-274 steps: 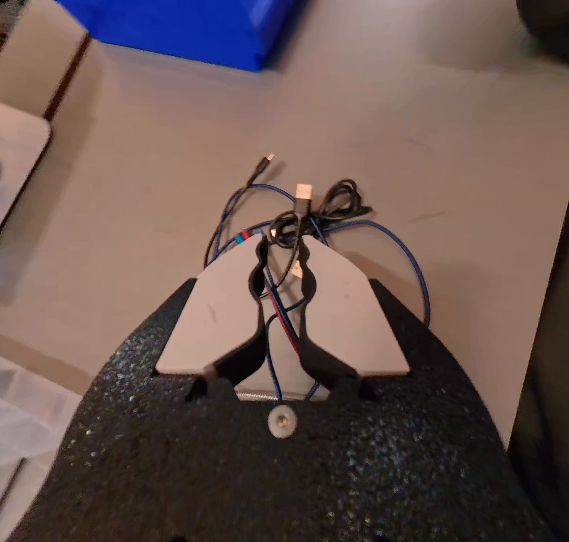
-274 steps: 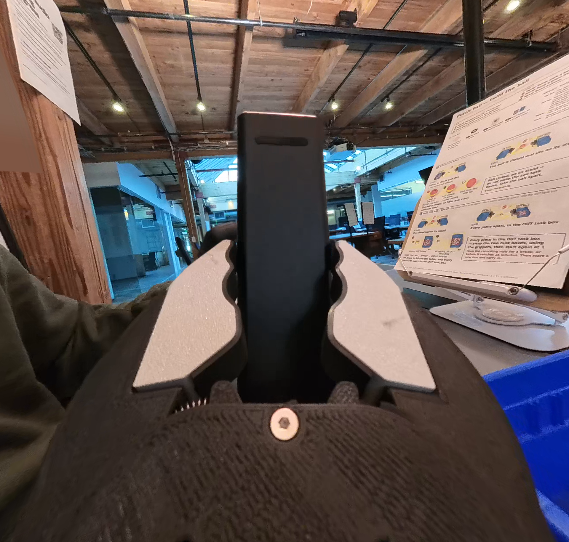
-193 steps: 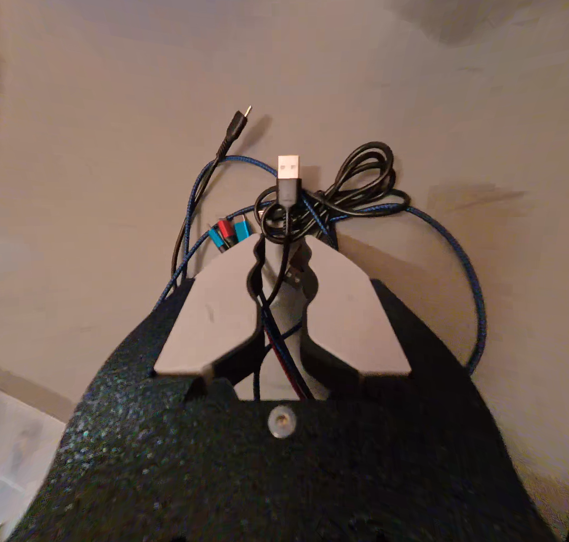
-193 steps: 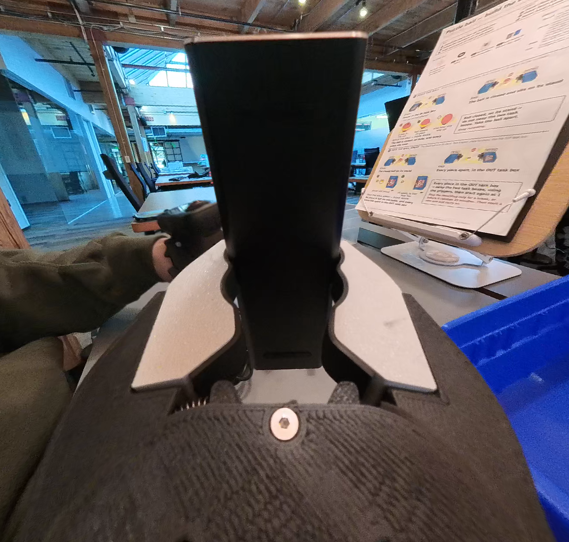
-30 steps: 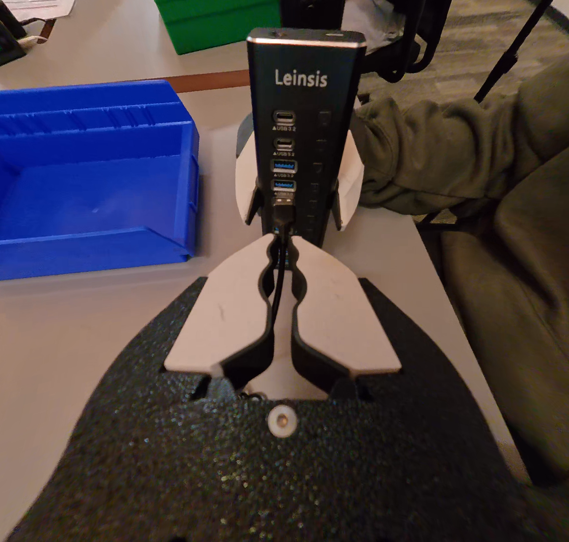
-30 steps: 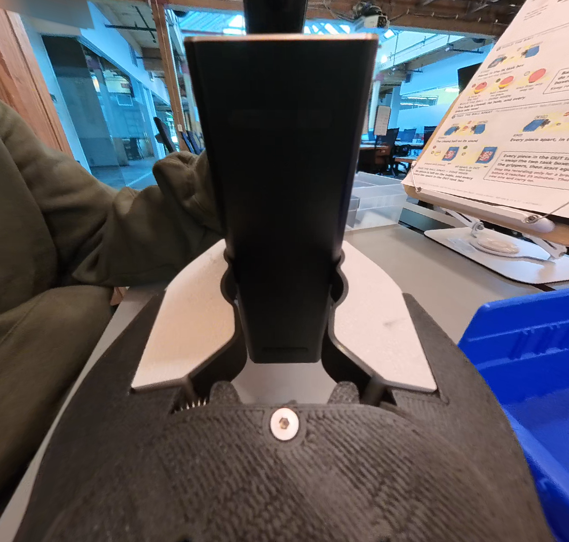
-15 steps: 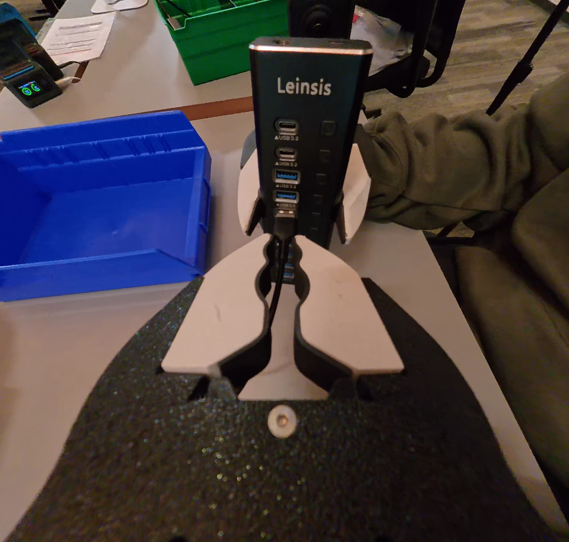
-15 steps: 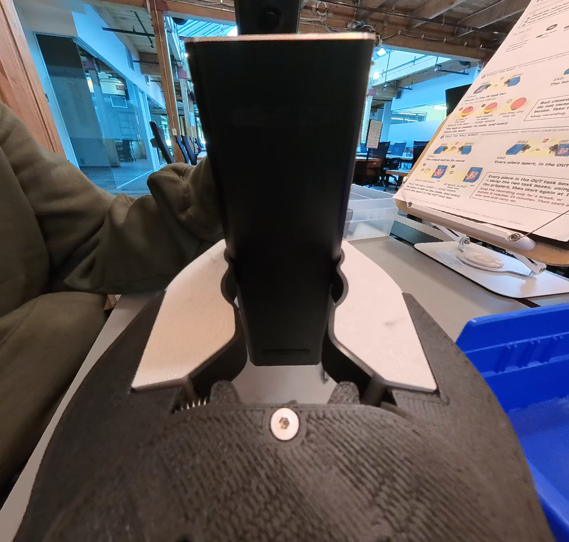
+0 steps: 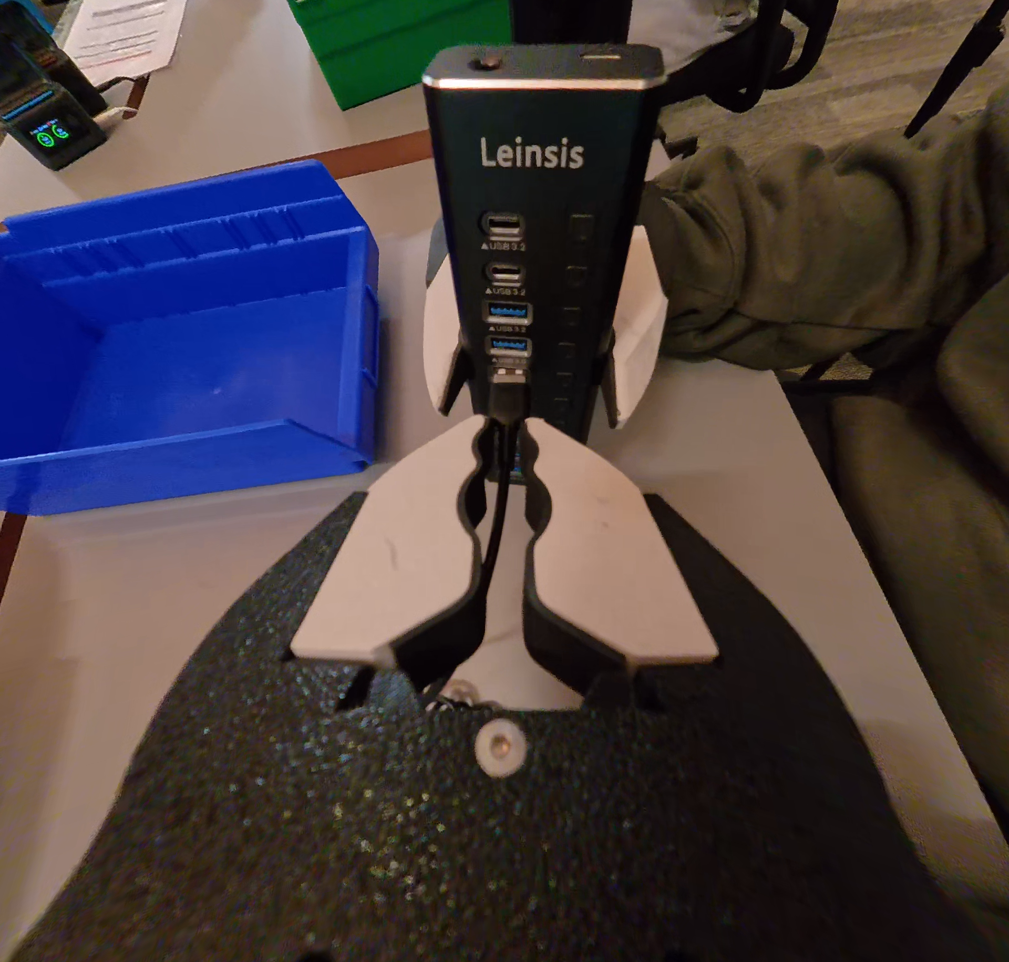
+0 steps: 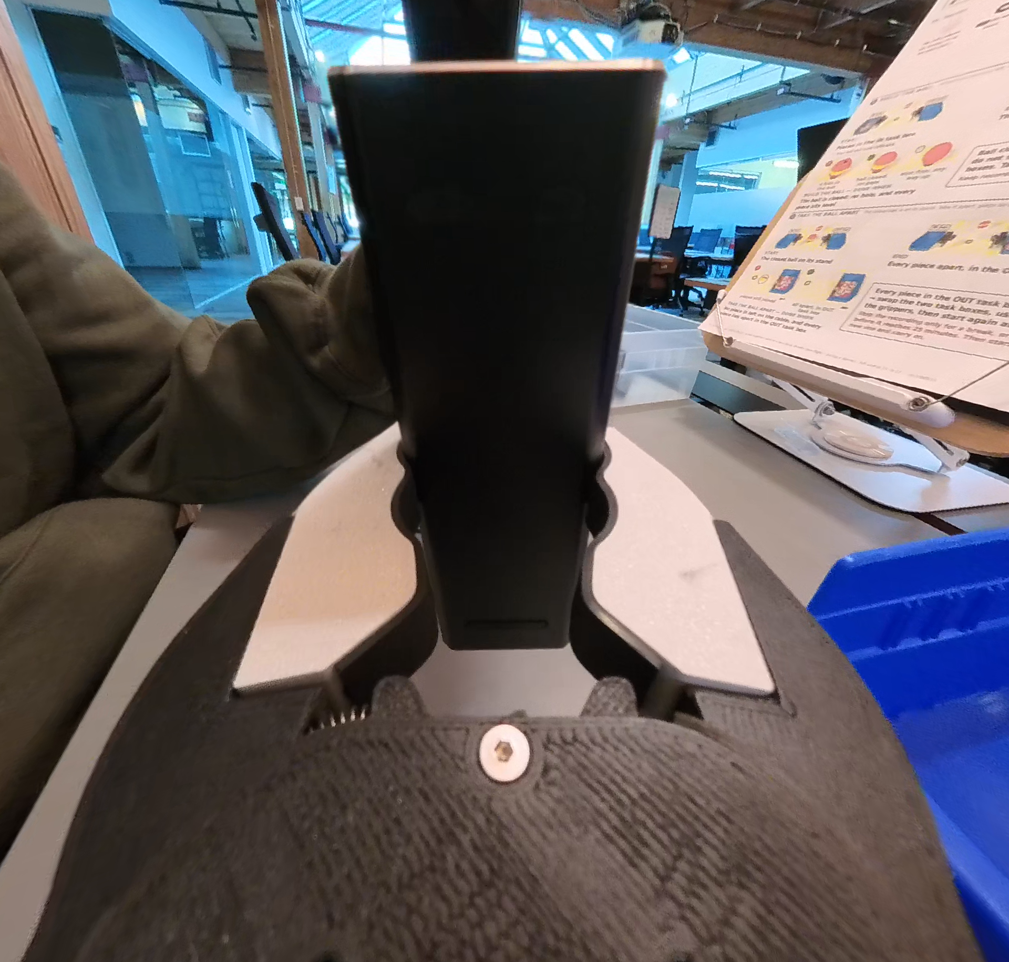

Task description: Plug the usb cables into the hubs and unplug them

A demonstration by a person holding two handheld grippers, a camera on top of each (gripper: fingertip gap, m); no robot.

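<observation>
Hub now nearer; left gripper pinches plugged black cable; right gripper clamps hub.

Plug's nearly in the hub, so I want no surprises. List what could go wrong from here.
1. The left gripper pinches the thin black cable behind the black USB plug, so the plug may tilt and jam.
2. The right gripper clamps only the lower part of the tall black USB hub, so pushing may tip it.

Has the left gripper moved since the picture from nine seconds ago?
Yes. The left gripper was over the bare table then; now it is beside the blue bin, holding the black cable at the hub.
</observation>
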